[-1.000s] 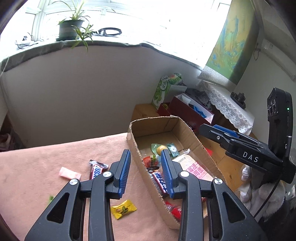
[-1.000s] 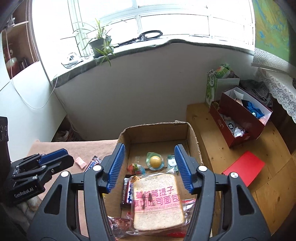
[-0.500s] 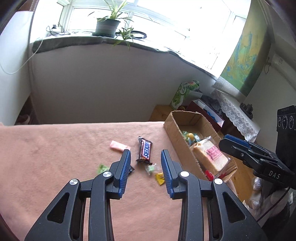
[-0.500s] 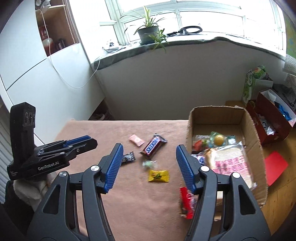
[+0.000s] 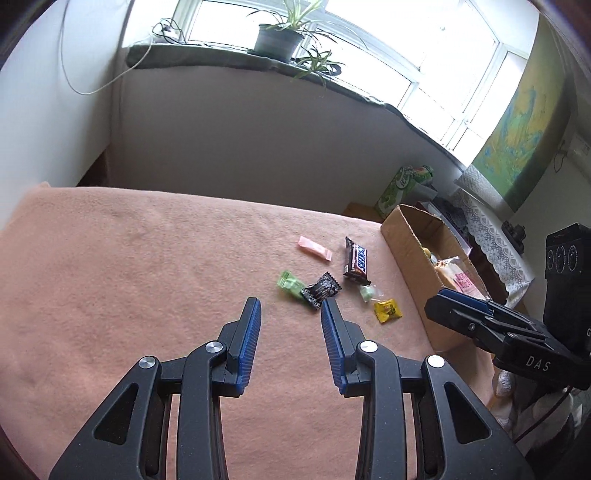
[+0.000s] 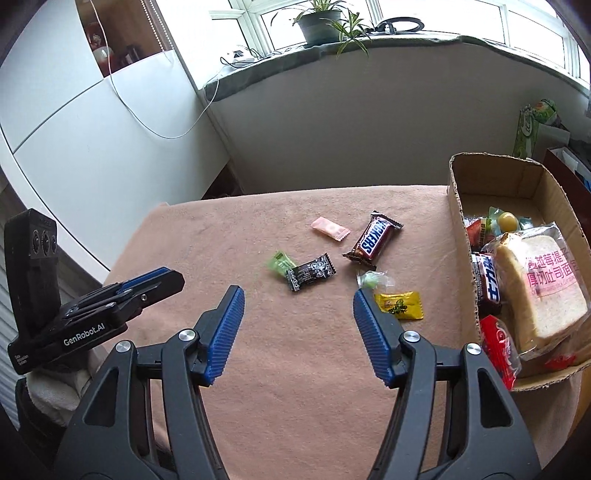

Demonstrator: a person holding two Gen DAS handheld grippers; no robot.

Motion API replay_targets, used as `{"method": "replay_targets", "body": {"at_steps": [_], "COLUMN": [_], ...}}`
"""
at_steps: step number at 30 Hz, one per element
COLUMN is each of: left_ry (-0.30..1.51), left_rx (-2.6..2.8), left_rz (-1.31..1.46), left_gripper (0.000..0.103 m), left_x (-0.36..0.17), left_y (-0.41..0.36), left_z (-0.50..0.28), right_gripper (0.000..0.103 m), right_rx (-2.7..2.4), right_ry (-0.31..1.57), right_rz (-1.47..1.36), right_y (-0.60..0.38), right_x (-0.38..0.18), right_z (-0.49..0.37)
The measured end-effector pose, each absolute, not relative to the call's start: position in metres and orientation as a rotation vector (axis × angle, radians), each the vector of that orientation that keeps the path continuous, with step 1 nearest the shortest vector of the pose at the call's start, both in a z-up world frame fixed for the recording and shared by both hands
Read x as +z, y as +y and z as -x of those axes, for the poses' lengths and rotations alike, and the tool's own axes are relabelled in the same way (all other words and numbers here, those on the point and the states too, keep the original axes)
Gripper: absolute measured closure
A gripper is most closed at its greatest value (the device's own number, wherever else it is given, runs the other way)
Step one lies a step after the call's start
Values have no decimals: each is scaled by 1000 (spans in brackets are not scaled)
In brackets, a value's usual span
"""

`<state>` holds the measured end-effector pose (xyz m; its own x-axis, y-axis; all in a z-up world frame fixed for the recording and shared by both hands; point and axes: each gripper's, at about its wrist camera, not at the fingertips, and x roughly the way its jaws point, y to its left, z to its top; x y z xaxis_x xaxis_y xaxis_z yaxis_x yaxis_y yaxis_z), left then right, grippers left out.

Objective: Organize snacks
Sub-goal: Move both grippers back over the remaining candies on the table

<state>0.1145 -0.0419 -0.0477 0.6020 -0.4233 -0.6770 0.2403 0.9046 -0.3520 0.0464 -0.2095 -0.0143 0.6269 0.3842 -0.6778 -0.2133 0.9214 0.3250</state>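
The left gripper hangs above the pink cloth with its blue fingers spread and nothing between them. The right gripper is also above the cloth, its fingers spread even wider and also empty. In the left wrist view the right gripper is at the right edge, in front of the near end of the cardboard box; in the right wrist view the left gripper appears low at the left.

Nothing stands between the fingers and the loose snacks. Behind the table there is a grey wall, and a potted plant stands on the windowsill.

The snacks on the cloth are small wrapped pieces. A black candy lies just ahead of the right gripper, touching a green candy on its left. Farther away lie a brown Snickers bar and a pink packet. A pale green candy and a yellow candy lie just beside the right finger tip of the right gripper. The box stands at the right side of the table and holds a packed bread slice among other snacks.
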Motion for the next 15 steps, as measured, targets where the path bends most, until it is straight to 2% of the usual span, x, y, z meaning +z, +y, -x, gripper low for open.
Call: {"method": "replay_targets", "body": {"at_steps": [8, 15], "left_ry": [827, 842], "left_rx": [-396, -422], "left_rz": [243, 249], "left_gripper": [71, 71], "left_x": [-50, -58], "left_y": [-33, -34], "left_z": [-83, -81], "right_gripper": [40, 43], "right_rx": [344, 319], "right_ry": [843, 909], "right_rz": [-293, -361], "right_y": [-200, -195], "right_x": [-26, -48], "right_z": [-22, -47]}}
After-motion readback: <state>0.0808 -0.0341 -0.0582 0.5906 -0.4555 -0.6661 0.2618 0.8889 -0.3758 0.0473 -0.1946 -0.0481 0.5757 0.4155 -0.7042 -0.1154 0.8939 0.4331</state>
